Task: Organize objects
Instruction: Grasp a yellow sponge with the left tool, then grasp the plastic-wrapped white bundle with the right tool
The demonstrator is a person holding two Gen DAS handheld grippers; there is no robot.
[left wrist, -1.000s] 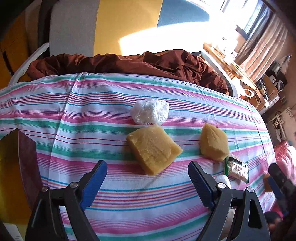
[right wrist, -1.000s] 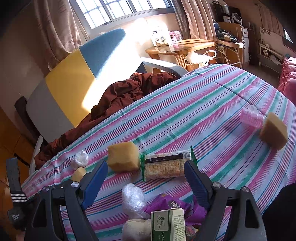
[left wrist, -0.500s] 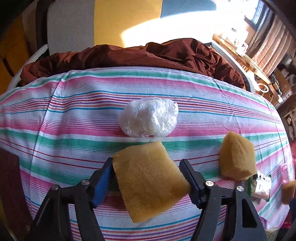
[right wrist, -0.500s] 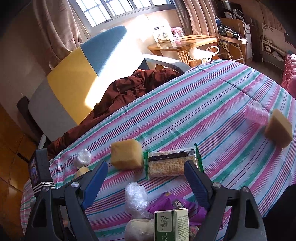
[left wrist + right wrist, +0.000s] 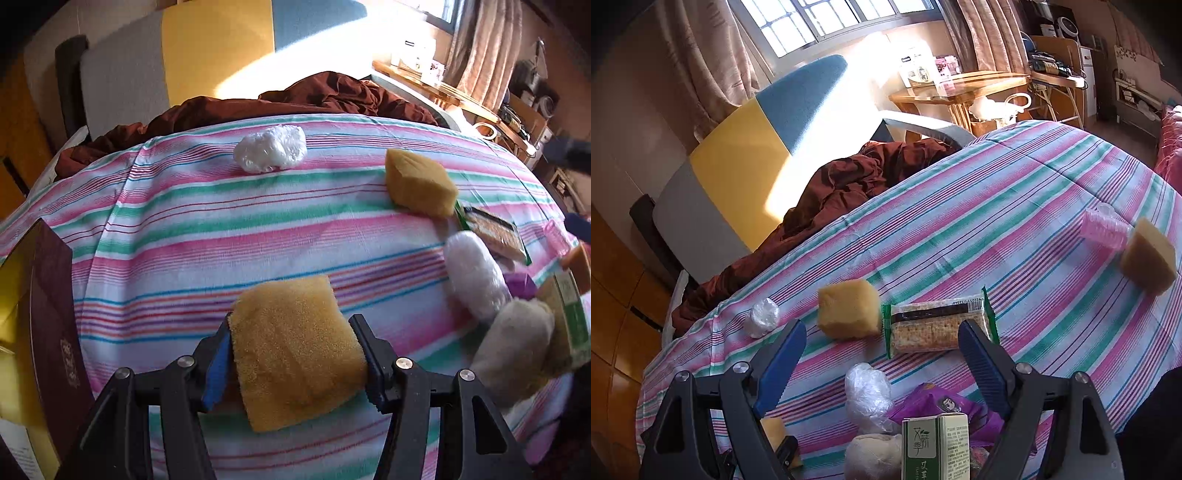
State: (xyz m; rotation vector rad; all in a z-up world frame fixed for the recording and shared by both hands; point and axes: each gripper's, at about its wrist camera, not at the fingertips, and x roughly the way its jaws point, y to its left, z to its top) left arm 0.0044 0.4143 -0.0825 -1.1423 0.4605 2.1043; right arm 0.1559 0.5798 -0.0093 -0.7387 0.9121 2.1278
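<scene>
My left gripper (image 5: pixel 291 347) is shut on a yellow sponge (image 5: pixel 295 350), held just above the striped cloth (image 5: pixel 221 236). A second sponge (image 5: pixel 419 182) and a white plastic ball (image 5: pixel 271 149) lie further back. My right gripper (image 5: pixel 881 347) is open and empty above a pile: a cracker packet (image 5: pixel 938 326), a sponge (image 5: pixel 847 314), a clear plastic wad (image 5: pixel 868 393), a purple wrapper (image 5: pixel 942 406), a green-and-white carton (image 5: pixel 934 446) and a beige lump (image 5: pixel 873 456). A third sponge (image 5: pixel 1148 256) lies by a pink cup (image 5: pixel 1106 229) at the far right.
A dark red and gold box (image 5: pixel 37 332) stands at the left edge of the left wrist view. A brown blanket (image 5: pixel 849 184) is bunched at the table's far edge against a grey, yellow and blue chair (image 5: pixel 750 147). A wooden side table (image 5: pixel 960 88) stands beyond.
My left gripper moved forward around the near sponge, shut on it, then drew back and turned right with it. The right gripper stayed open, almost still.
</scene>
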